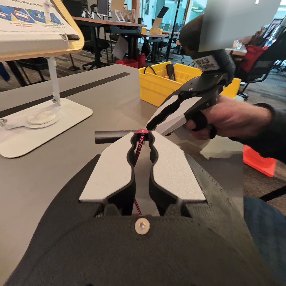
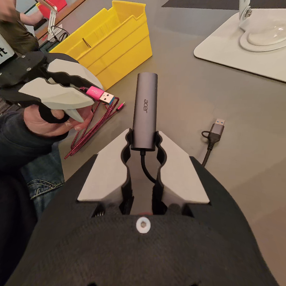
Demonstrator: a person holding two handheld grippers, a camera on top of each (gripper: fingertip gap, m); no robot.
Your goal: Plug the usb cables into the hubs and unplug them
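on the grey table (image 2: pixel 178 86), my right gripper (image 2: pixel 143 136) is clamped on the near end of the grey usb hub (image 2: pixel 145 108); both fingers press its sides, and the hub points straight away from me along the fingers. its black lead comes out the near end, curves between the fingers and runs off to the right, ending in a grey usb plug (image 2: pixel 217 128) lying flat on the table, well apart from the hub.

my left gripper (image 1: pixel 142 133) is closed on the pink usb plug (image 1: pixel 142 131). in the right wrist view the plug (image 2: pixel 99 95) sticks out past the fingertips w/ its metal end bare, near the hub's left side but not touching. can't tell from the left wrist view how close the tip is to the hub (image 1: pixel 111 136), since the plug covers that spot. braided pink-black cable (image 2: pixel 89 131) hangs from the plug and lies looped on the table left of the hub; its small far connector (image 2: pixel 120 107) rests just beside the loops.

yellow bin (image 2: pixel 114 46) sits behind the hub, w/ the white stand base (image 2: pixel 232 51) to the right.
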